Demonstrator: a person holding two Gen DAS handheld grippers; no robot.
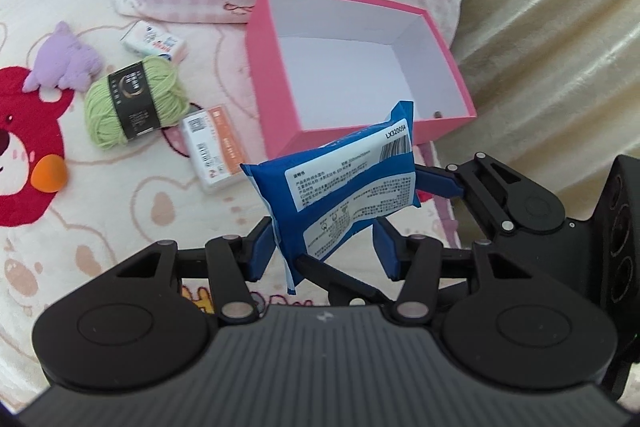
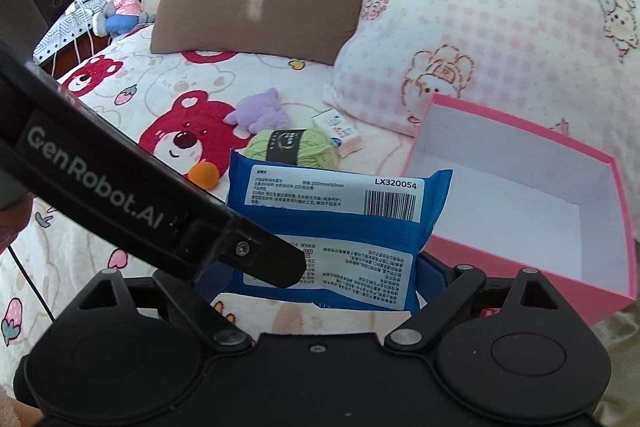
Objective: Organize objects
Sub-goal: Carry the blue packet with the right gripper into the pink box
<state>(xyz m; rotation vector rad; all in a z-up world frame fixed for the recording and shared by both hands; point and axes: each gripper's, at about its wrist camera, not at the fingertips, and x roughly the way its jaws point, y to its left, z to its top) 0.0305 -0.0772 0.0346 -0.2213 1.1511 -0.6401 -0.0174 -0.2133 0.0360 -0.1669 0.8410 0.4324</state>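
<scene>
Right wrist: wipes pack between tool pads (upright)

Bright daylight, soft shadows, sharp centre, fisheye-warped, dark corners.

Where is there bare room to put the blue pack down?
Inside the pink box, its white floor nearly bare; also blanket in front of the orange-white packet. Crowded left of the box: yarn, purple plush, white packet.

Left gripper: black linkage arms, silver pivot pins, blue finger pads, ribbed grey body. Right gripper: same black build, blue pads.
</scene>
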